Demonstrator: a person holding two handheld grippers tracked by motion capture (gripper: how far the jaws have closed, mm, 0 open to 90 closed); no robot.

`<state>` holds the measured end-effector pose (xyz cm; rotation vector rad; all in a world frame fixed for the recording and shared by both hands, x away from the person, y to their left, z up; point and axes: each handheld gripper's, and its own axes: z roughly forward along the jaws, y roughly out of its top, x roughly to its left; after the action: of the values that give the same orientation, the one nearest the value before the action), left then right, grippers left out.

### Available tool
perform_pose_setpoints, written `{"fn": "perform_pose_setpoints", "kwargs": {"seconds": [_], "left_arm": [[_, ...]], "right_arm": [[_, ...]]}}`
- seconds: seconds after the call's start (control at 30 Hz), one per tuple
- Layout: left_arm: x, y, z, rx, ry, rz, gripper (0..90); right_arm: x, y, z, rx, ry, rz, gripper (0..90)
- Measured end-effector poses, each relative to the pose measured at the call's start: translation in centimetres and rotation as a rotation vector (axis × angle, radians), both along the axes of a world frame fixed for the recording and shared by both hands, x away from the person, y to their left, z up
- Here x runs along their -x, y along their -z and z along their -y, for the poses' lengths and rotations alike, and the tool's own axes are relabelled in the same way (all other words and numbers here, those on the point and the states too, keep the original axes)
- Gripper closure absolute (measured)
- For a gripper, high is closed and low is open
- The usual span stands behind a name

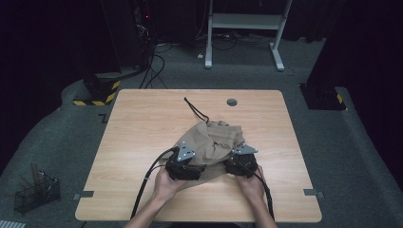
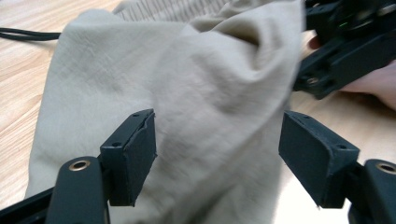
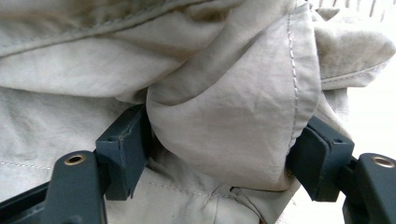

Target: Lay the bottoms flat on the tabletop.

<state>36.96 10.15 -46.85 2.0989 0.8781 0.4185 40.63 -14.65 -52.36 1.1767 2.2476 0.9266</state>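
A crumpled beige garment (image 1: 214, 142) lies mid-table (image 1: 142, 123), soft, light and floppy; a stitched hem suits gripping. The left hand-held gripper (image 2: 217, 158) gapes wide; the right hand-held gripper (image 3: 224, 154) straddles a fold, jaws apart.

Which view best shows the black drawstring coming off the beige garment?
The high view: the black drawstring trails from the beige garment toward the table's far edge, seen nearly whole. The left gripper view catches a short stretch at its left edge. In the right gripper view, cloth fills the frame.
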Motion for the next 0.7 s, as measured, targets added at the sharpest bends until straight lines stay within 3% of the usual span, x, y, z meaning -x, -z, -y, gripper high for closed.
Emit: {"fn": "perform_pose_setpoints", "kwargs": {"seconds": [0.07,0.2,0.33,0.37,0.53,0.7], "left_arm": [[-0.6,0.5,-0.1,-0.004,-0.001,-0.019,27.4],[-1.0,1.2,0.2,-0.05,0.014,0.001,31.8],[-1.3,1.8,0.7,-0.091,0.068,-0.006,48.9],[-1.4,2.0,0.7,-0.103,0.077,-0.007,57.0],[-1.8,2.4,0.4,-0.13,0.082,-0.03,84.4],[-2.0,1.9,-0.4,-0.114,0.077,-0.031,89.6]], "right_arm": [[0.0,0.0,0.0,0.0,0.001,0.0,27.7],[0.0,0.0,0.0,0.0,0.001,0.0,27.8],[0.0,0.0,0.0,-0.001,0.001,0.001,27.7],[0.0,0.0,0.0,0.0,0.001,-0.001,27.7],[0.0,0.0,0.0,-0.001,0.001,-0.001,27.7],[0.0,0.0,0.0,0.0,0.0,0.0,27.8]]}}
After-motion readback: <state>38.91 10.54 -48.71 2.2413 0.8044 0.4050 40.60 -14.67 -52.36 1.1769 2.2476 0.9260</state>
